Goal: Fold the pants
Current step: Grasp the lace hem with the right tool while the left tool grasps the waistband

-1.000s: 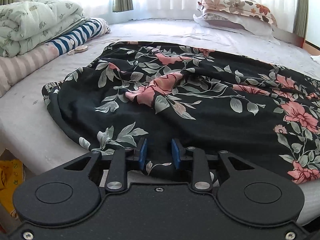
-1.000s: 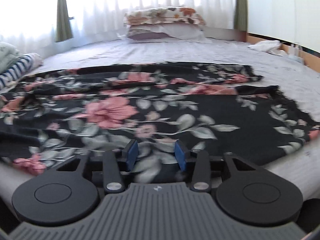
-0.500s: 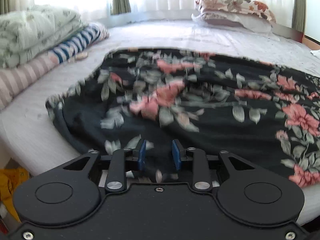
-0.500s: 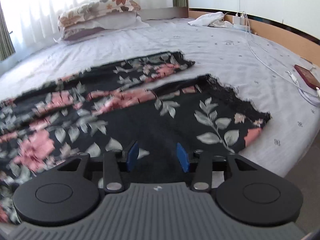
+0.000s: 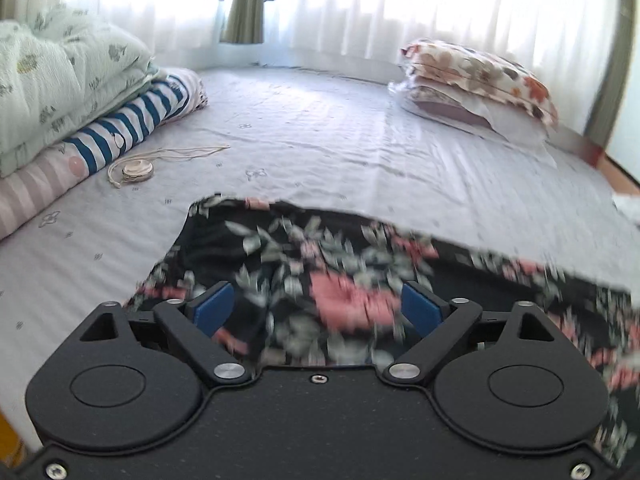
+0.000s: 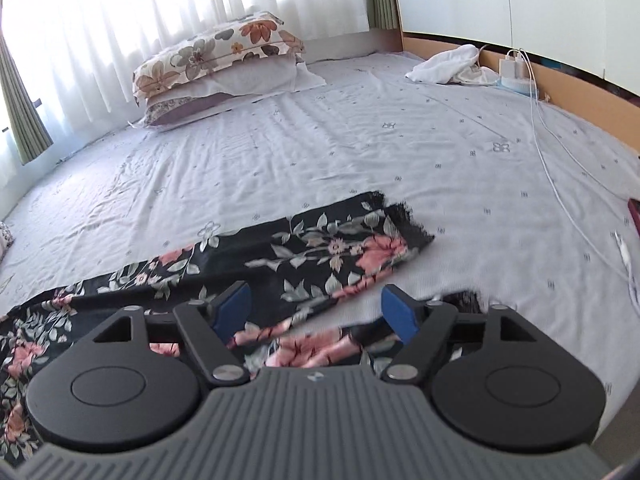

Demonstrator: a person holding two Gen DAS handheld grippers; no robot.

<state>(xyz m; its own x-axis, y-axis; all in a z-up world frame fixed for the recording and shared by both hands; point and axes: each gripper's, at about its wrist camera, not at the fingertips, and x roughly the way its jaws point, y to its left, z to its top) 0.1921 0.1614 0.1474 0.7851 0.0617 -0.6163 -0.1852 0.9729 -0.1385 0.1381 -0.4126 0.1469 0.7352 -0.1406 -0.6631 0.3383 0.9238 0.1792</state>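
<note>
Left gripper: my left gripper is spread wide and its jaws are opening; the blurred floral cloth lies between and below the blue pads, which do not press on it.
Right gripper: my right gripper is likewise opening, its jaws wide apart, with a loose pink-flowered edge of the fabric under the gap and nothing pinched.
Pants: the black floral pants lie on the bed just ahead of both grippers, a long dark band running across the near edge; the frayed hem end points to the far right in the right wrist view.
Done: I judge one lengthwise fold is laid, since the cloth now shows as a narrow doubled strip and both grippers are letting go of it.
Left: the strip looks long and rumpled, so I reckon it needs smoothing and at least one fold end to end.
Bed: a pale lilac sheet with small printed motifs, lightly creased, bears everything.
Near clutter: a small round item on a coiled cord lies to the left; a white charging cable trails along the right.
Left side: a stack of folded quilts, green floral over blue-striped.
Far end: floral pillows stacked by the window, a crumpled white cloth in the right corner.
Room: bright white sheer curtains with green drapes beside them.
</note>
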